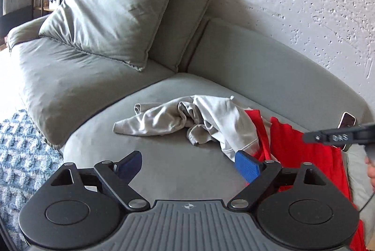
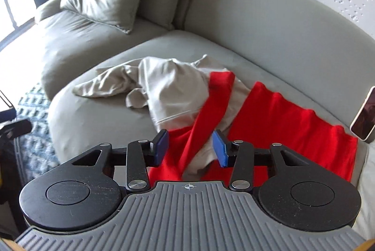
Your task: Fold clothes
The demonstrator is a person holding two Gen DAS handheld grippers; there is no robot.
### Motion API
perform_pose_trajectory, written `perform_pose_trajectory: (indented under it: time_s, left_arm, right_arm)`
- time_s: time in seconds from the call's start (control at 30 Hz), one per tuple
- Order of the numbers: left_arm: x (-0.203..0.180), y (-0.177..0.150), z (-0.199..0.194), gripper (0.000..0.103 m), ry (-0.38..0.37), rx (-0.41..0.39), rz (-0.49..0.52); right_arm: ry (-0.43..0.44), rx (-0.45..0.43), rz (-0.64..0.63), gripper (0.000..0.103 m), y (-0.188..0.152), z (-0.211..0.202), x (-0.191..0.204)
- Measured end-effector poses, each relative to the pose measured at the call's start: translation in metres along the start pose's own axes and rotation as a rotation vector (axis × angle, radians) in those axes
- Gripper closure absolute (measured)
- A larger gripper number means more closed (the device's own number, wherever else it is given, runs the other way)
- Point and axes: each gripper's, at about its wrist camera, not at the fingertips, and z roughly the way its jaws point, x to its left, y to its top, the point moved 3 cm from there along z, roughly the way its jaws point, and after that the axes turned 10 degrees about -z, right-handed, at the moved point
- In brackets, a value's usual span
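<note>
We hold both tongs spread wide with nothing between the pads. The left tongs (image 1: pixel 188 163) hover over bare sofa seat (image 1: pixel 164 164), and the right tongs (image 2: pixel 190 148) hover just above the red garment (image 2: pixel 293 115). The clothes lie in a heap on the seat: a crumpled beige garment (image 1: pixel 187 119) partly overlaps the red one, and a strip of red crosses over the beige cloth.

We judge the main risk to be pinching two layers at once, so lifting red drags beige along. A phone (image 2: pixel 364 118) leans against the backrest, touching the far edge of the red cloth; a pull there could topple it.

Open seat lies to the left of the heap for spreading. The seat's rounded front edge drops to a blue patterned rug (image 1: pixel 21 157), where loose cloth could slide off.
</note>
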Motion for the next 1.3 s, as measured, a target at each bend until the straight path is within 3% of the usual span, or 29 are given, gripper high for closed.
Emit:
perform_pose_trajectory:
  time_s: [0.1, 0.2, 0.33, 0.37, 0.4, 0.47, 0.6, 0.7, 0.73, 0.77, 0.83, 0.93, 1.03, 1.07, 1.13, 1.23, 1.3]
  left_arm:
    - [0.005, -0.008, 0.022, 0.016, -0.008, 0.045, -0.028]
    - [0.005, -0.014, 0.043, 0.016, -0.006, 0.078, -0.025]
    - [0.004, -0.019, 0.064, 0.017, -0.009, 0.113, -0.023]
    - [0.003, -0.019, 0.069, 0.017, -0.011, 0.120, -0.025]
    - [0.002, -0.020, 0.072, 0.017, -0.014, 0.125, -0.026]
    - [0.000, -0.021, 0.077, 0.017, -0.021, 0.130, -0.023]
    - [-0.005, -0.024, 0.079, 0.018, -0.049, 0.134, -0.019]
    - [-0.011, -0.029, 0.083, 0.019, -0.065, 0.154, -0.016]
    - [-0.015, -0.031, 0.084, 0.019, -0.073, 0.161, -0.012]
    - [-0.018, -0.033, 0.085, 0.019, -0.081, 0.168, -0.008]
    - [-0.026, -0.036, 0.085, 0.019, -0.101, 0.176, 0.004]
    - [-0.032, -0.038, 0.085, 0.019, -0.109, 0.178, 0.024]
    - [-0.034, -0.039, 0.086, 0.019, -0.101, 0.178, 0.027]
    - [-0.035, -0.039, 0.087, 0.019, -0.098, 0.178, 0.027]
    - [-0.036, -0.040, 0.088, 0.019, -0.090, 0.176, 0.032]
    - [-0.037, -0.042, 0.089, 0.019, -0.069, 0.172, 0.048]
    - [-0.036, -0.043, 0.090, 0.019, -0.061, 0.173, 0.056]
  right_arm:
    - [-0.017, 0.043, 0.008, 0.057, 0.013, 0.058, -0.013]
    - [0.023, 0.140, 0.042, 0.057, 0.016, 0.109, -0.018]
    - [0.005, 0.229, 0.037, 0.060, 0.014, 0.147, -0.016]
    - [-0.003, 0.239, 0.033, 0.088, 0.013, 0.151, -0.016]
    - [-0.008, 0.247, 0.029, 0.102, 0.013, 0.154, -0.017]
    - [0.014, 0.224, 0.051, 0.103, 0.012, 0.151, -0.020]
    - [-0.053, 0.111, 0.281, 0.103, -0.005, 0.121, -0.065]
    - [-0.124, 0.179, 0.402, 0.103, -0.037, 0.122, -0.103]
    - [-0.134, 0.214, 0.428, 0.102, -0.047, 0.124, -0.112]
    - [-0.138, 0.253, 0.458, 0.092, -0.056, 0.127, -0.119]
    - [-0.136, 0.281, 0.510, 0.082, -0.067, 0.127, -0.129]
    - [-0.079, 0.136, 0.506, 0.078, -0.054, 0.110, -0.126]
    - [-0.008, 0.032, 0.375, 0.073, -0.022, 0.105, -0.104]
    - [0.013, 0.023, 0.322, 0.059, -0.011, 0.109, -0.095]
    - [0.030, 0.023, 0.218, 0.042, 0.008, 0.124, -0.077]
    - [-0.072, 0.052, 0.031, 0.040, 0.023, 0.154, -0.055]
    - [-0.136, 0.130, -0.113, 0.041, 0.024, 0.173, -0.038]
